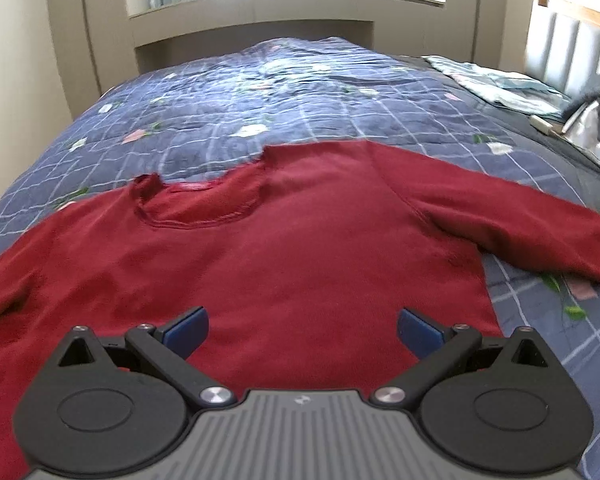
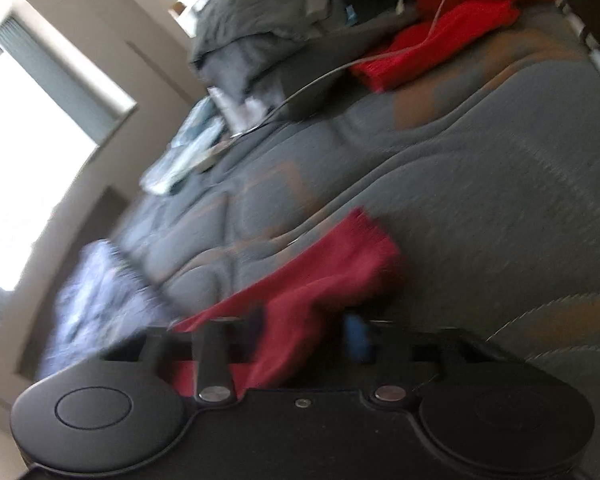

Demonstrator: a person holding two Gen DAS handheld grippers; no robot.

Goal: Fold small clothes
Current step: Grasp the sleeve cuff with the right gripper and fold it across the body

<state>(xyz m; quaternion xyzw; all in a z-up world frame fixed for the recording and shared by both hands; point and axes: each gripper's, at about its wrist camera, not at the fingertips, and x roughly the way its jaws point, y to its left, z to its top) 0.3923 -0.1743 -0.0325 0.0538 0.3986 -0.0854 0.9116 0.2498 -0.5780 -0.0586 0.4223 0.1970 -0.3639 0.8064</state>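
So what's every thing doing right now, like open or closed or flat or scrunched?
Left gripper: open, above the sweater's lower part, holding nothing.
Right gripper: shut on the sleeve; picture is blurry.
Red sweater: spread flat on the bed, front up, not folded.
Sleeve: bunched between the right gripper's fingers.
Blue quilt: spread out under the sweater.
Bright red clothes: lying crumpled far off.
Grey blanket: heaped up.
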